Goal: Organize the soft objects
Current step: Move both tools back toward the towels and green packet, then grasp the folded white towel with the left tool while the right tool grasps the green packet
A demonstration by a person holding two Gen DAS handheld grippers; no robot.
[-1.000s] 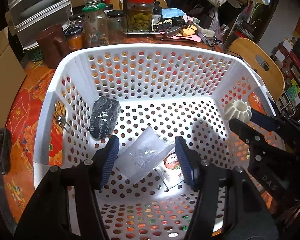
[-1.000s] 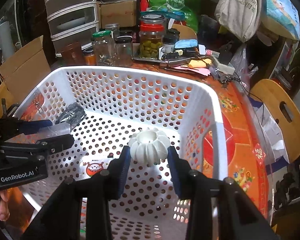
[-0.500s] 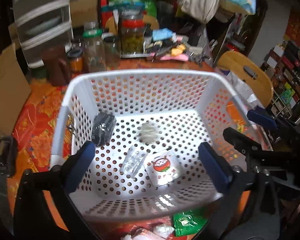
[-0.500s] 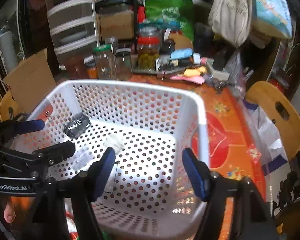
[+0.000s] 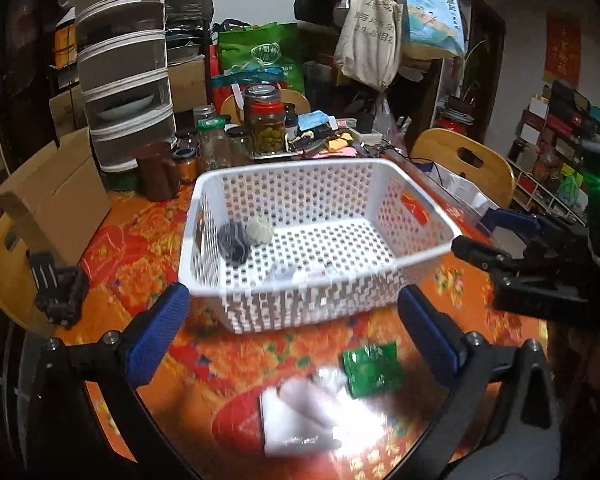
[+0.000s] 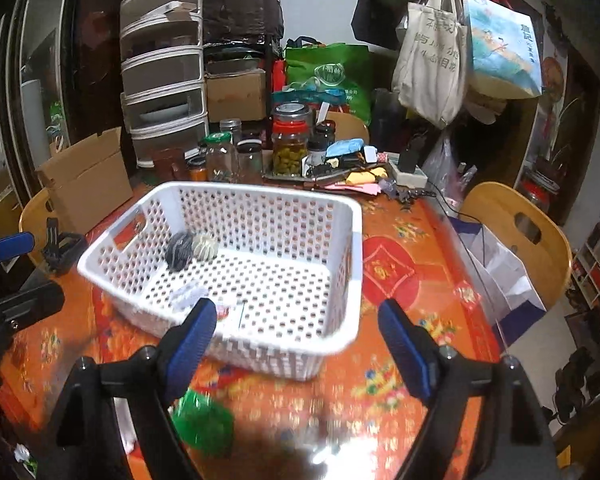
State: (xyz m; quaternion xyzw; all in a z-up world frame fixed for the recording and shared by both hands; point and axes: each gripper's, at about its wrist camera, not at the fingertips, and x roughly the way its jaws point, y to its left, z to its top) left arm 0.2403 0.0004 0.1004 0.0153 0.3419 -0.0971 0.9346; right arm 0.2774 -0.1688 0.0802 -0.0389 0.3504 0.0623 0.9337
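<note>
Both grippers pulled back from basket (image 5: 300,184), white ball dropped inside; left gripper (image 5: 292,332), right gripper (image 6: 296,344) gaped empty. Green packet (image 5: 374,368) before basket looked light, crinkly; pinch edge.

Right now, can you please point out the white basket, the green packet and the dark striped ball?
white basket (image 6: 350,240), right wrist view, on its right wall.
green packet (image 5: 374,368), left wrist view, on its middle.
dark striped ball (image 6: 179,251), right wrist view, on its middle.
</note>
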